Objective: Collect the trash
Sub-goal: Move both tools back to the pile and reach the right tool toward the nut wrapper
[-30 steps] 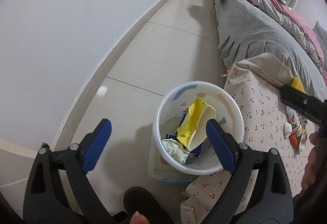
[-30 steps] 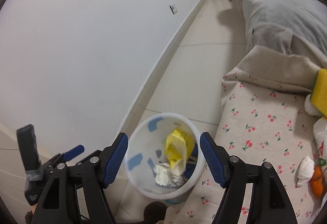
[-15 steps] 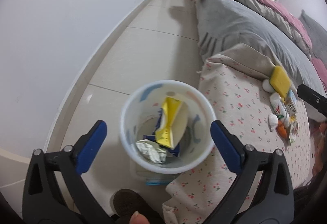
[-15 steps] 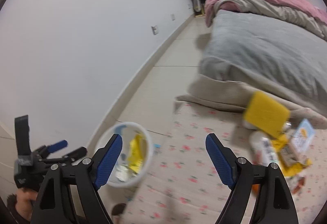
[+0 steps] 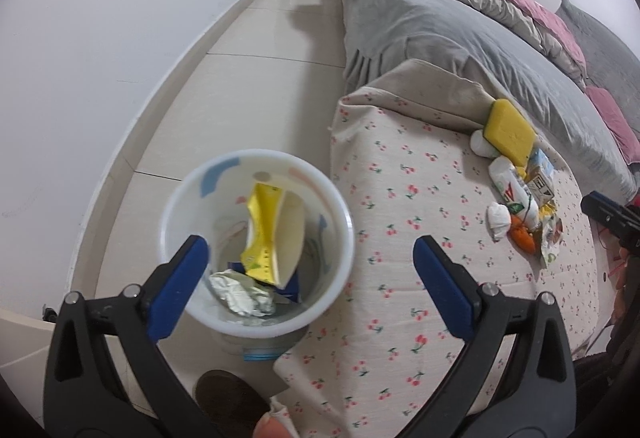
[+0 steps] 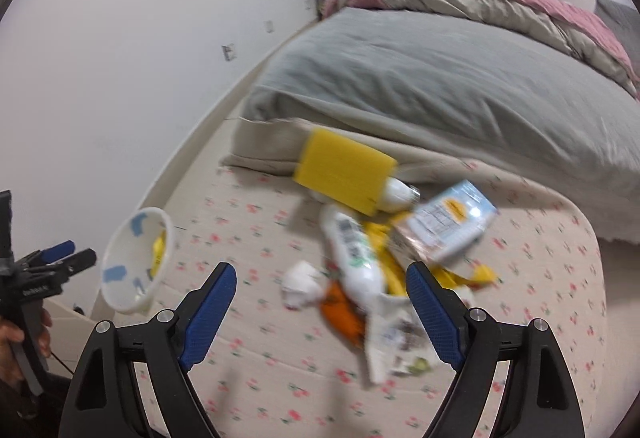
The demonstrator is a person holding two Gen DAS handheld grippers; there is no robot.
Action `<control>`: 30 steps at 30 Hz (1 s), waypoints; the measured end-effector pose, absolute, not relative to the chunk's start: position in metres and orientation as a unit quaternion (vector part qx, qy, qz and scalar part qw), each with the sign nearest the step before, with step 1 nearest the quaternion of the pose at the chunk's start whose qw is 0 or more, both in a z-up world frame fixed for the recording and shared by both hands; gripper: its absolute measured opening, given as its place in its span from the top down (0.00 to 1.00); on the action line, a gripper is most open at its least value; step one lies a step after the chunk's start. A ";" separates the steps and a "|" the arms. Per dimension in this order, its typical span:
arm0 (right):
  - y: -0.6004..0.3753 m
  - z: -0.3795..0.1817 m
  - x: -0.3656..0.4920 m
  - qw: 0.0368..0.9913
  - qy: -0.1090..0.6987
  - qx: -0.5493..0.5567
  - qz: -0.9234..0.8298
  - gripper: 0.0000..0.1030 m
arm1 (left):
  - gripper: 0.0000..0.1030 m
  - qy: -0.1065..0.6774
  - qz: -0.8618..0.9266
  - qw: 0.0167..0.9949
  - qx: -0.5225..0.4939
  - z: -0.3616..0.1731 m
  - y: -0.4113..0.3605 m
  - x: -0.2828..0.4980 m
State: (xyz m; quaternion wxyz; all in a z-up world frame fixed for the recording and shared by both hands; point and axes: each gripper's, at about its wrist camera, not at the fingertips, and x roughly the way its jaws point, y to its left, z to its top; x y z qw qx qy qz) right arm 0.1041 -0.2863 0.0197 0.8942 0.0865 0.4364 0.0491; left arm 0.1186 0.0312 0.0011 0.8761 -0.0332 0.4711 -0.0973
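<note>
Bed: a grey cover (image 6: 420,78) is lying across it, with a pink and beige quilt (image 6: 500,4) bunched on top, filling the far side of my right view.
Cloth: a cherry-print sheet (image 5: 404,198) is spreading over the near surface; I am looking down on it from both cameras.
Floor: pale tiles (image 5: 256,78) are running along the white wall toward some clothes hanging at the far end.
Bin: the white trash bin (image 5: 340,214) is standing on the floor just beside the edge of the cloth, holding a yellow carton (image 5: 268,234) leaning upright over crumpled foil (image 5: 240,292).
Trash pile: it is lying on the cloth well apart from the bin, a yellow sponge (image 6: 346,170), a white bottle (image 6: 354,254), a pale blue packet (image 6: 452,224), a white wad (image 6: 300,282) and an orange scrap (image 6: 340,312) all touching or overlapping; my right view is blurring the smaller pieces.
Left gripper: I am holding the left gripper (image 5: 310,266) above the bin's rim, jaws spread fully wide with nothing gripped.
Right gripper: the right gripper (image 6: 320,298) is hovering over the pile, jaws apart and empty, with the wad, bottle and scrap framed between them below.
</note>
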 end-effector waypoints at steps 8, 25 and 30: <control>-0.312 -0.006 0.100 0.870 0.486 0.083 0.021 0.14 | 0.01 0.480 -0.123 0.868 -0.018 -0.001 0.003 0.117; -0.336 -0.071 0.123 0.810 0.578 0.095 -0.021 0.08 | 0.01 0.495 -0.130 0.859 0.002 -0.010 -0.018 0.116; -0.342 -0.079 0.126 0.805 0.584 0.102 -0.025 0.08 | 0.01 0.498 -0.132 0.857 0.009 -0.013 -0.025 0.116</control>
